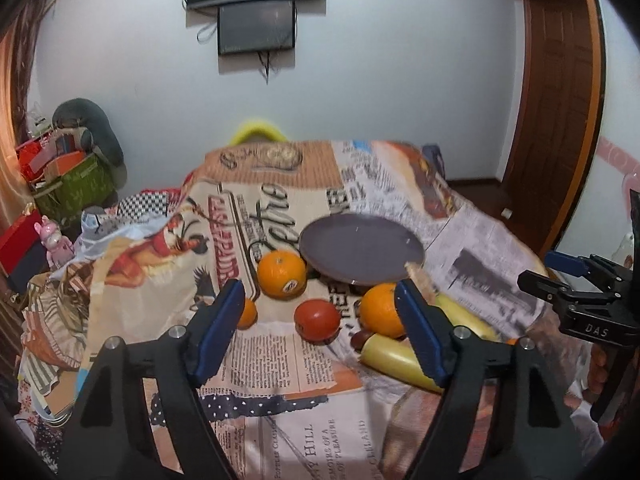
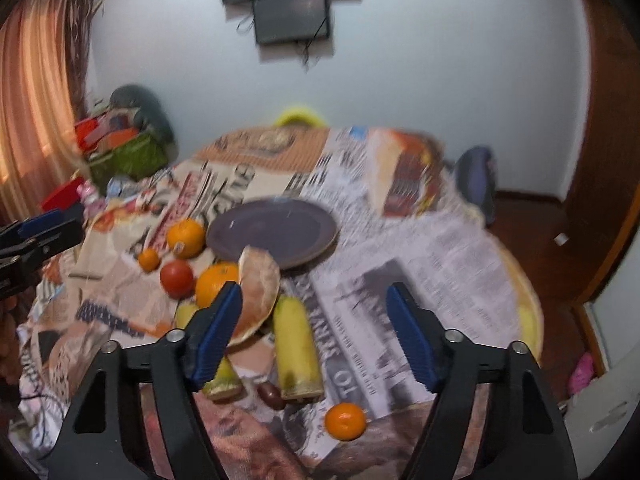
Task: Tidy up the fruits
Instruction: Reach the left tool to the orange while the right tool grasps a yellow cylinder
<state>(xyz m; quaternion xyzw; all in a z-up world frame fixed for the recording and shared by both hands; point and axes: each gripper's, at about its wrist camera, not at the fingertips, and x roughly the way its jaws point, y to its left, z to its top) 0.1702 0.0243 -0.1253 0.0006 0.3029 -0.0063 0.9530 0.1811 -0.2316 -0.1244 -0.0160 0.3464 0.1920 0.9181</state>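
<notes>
Blue-padded and spread wide, the left gripper (image 1: pixel 320 336) hangs over the near part of the table with nothing between its jaws; the right gripper (image 2: pixel 314 336) is just as wide and just as empty. Nearest in the right wrist view, a small mandarin (image 2: pixel 345 421) lies alone on the newspaper-print tablecloth (image 2: pixel 440 264), near the table's near edge. Just beyond it to the left sits a small dark fruit (image 2: pixel 271 395), possibly a date, though blur makes that unsure. It lies between the cut ends of two bananas (image 2: pixel 297 348), which run away from the camera. Farther on, a pale brown flat piece (image 2: pixel 258 292) leans tilted beside an orange (image 2: pixel 216 283). Left of the orange lies a tomato (image 1: pixel 317 318), then a tiny mandarin (image 1: pixel 247 313), partly hidden behind the left gripper's pad. Behind those sits a stickered orange (image 1: pixel 281 275), close against the left rim of the bare purple plate (image 1: pixel 362 254) at the table's middle. Far off, a dark screen (image 1: pixel 256 28) hangs on the white wall
</notes>
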